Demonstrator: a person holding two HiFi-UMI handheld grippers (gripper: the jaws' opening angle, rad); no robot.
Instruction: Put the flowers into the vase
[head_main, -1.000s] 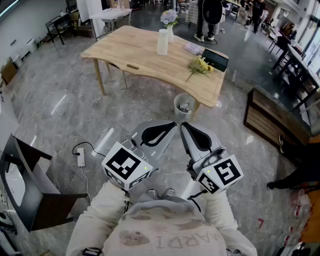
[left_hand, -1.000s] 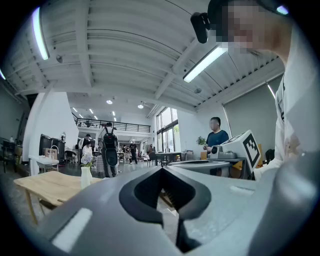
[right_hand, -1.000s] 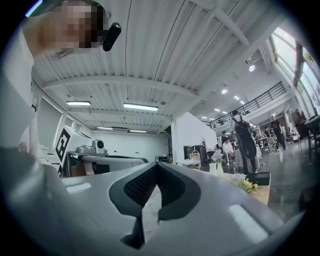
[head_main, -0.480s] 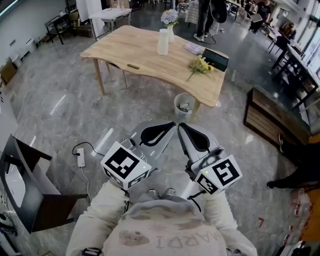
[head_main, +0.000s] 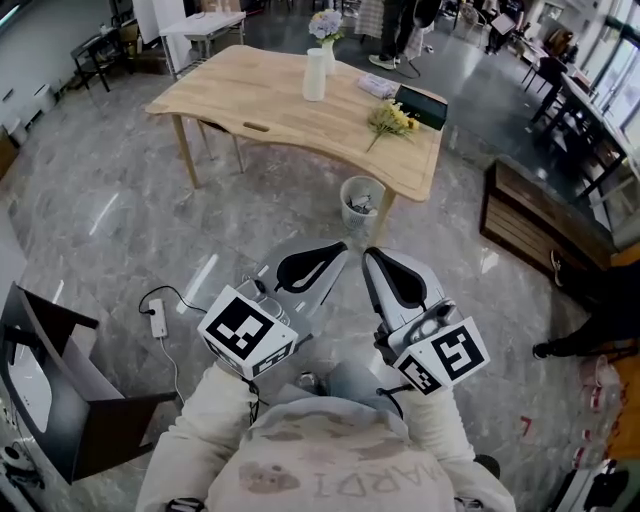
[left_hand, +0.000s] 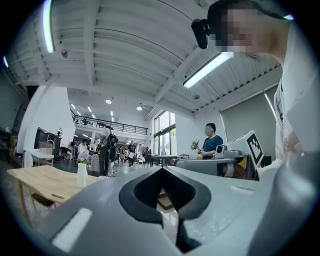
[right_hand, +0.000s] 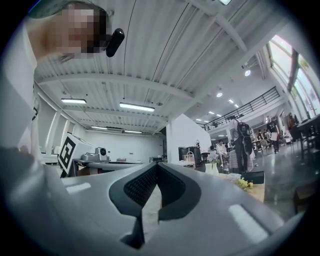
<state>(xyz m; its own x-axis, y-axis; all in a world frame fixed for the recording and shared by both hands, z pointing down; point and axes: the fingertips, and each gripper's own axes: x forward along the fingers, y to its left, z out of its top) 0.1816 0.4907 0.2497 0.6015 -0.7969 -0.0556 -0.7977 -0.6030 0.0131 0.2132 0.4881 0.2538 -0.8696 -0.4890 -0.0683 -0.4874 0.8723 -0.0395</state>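
Both pairs of jaws are clenched shut with nothing between them. The left gripper (left_hand: 161, 169) and the right gripper (right_hand: 156, 165) are held level in front of the person's chest, their tips near each other. Well beyond them, the yellow flowers (head_main: 388, 118) lie on the wooden table (head_main: 250, 95), apart from the upright white vase (head_main: 315, 75).

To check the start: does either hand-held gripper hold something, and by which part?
Nothing is held: left hand-held gripper and right hand-held gripper are shut, empty.
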